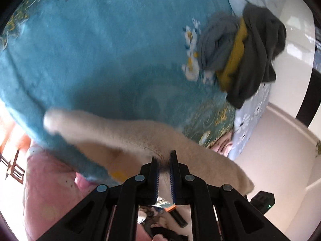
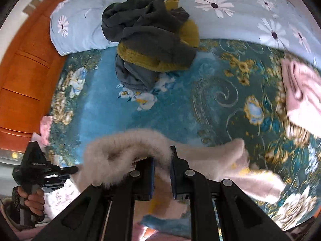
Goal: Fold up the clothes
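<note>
Right wrist view: both the right tongs [image 2: 162, 161] and the left tongs [image 1: 164, 165] are clamped on the fluffy cream garment [image 2: 128, 150], which stretches sideways between them above the near edge of the teal blanket [image 2: 172, 104].

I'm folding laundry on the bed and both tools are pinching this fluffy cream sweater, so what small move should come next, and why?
Probably lower it and spread it flat on the teal blanket. Both the left tool and right tool are shut on the fluffy cream sweater, which hangs bunched near the bed's edge. The open stretch in front of the clothes pile looks free for laying it out.
</note>
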Tool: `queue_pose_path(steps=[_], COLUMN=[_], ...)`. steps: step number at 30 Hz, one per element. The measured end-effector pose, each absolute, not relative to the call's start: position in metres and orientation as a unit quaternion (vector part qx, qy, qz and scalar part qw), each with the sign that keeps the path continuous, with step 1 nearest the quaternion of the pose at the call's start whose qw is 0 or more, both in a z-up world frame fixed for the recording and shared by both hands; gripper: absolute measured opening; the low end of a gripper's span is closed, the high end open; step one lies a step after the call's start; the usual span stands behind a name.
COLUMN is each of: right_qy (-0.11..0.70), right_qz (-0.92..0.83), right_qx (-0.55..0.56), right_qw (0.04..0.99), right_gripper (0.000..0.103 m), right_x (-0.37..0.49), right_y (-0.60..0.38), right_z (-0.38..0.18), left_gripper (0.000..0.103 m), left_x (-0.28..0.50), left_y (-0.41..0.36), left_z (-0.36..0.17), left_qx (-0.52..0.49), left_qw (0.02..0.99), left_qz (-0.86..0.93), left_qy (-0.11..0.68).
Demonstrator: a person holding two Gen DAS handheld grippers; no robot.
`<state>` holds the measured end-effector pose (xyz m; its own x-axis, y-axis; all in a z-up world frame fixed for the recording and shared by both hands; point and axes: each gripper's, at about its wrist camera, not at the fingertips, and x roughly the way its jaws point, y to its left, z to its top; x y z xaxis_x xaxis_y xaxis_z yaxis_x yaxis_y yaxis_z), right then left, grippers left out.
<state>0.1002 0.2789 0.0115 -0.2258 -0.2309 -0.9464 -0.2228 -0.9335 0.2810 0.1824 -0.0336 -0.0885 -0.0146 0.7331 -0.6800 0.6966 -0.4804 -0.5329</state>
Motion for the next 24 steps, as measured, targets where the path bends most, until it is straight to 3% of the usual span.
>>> queue_pose_path(steps=[4,9,11,13,15,18,21,24], right_qy=[-0.139,-0.153,-0.143,-0.141,-0.159,-0.193,-0.226,-0.228], right_qz=[-0.753,-0.736,-0.742,-0.752,-0.761,-0.753,-0.733,-0.707], right_qx=[0.642,0.656,0.652,0.638,0.622,0.617,0.626,0.651], right_qw=[-0.022,-0.066,-0.072,-0.081,-0.094,-0.120,-0.143,-0.157], right_gripper=[0.013,0.019,0.029,0.045,0.047,0.050,0.051,0.051], right_x=[0.055,0.019,0.012,0.012,0.014,0.027,0.048,0.072], right_y=[0.267,0.270,0.268,0.271,0.277,0.286,0.290,0.287], right_z=[0.008,-0.006,-0.006,0.002,0.009,0.005,-0.010,-0.030], left_gripper=[0.010,0.012,0.012,0.016,0.028,0.034,0.050,0.058], left_x=[0.139,0.094,0.084,0.077,0.071,0.062,0.060,0.071], left_y=[-0.039,-0.051,-0.060,-0.077,-0.091,-0.094,-0.070,-0.020], left_z=[-0.105,-0.132,-0.138,-0.140,-0.138,-0.129,-0.125,-0.125], left_qx=[-0.706,-0.700,-0.684,-0.660,-0.640,-0.642,-0.672,-0.709], left_qw=[0.023,0.008,0.009,0.010,0.010,0.018,0.047,0.100], left_qz=[0.495,0.477,0.477,0.473,0.479,0.520,0.555,0.570], left_qy=[-0.507,-0.531,-0.552,-0.584,-0.601,-0.563,-0.487,-0.404])
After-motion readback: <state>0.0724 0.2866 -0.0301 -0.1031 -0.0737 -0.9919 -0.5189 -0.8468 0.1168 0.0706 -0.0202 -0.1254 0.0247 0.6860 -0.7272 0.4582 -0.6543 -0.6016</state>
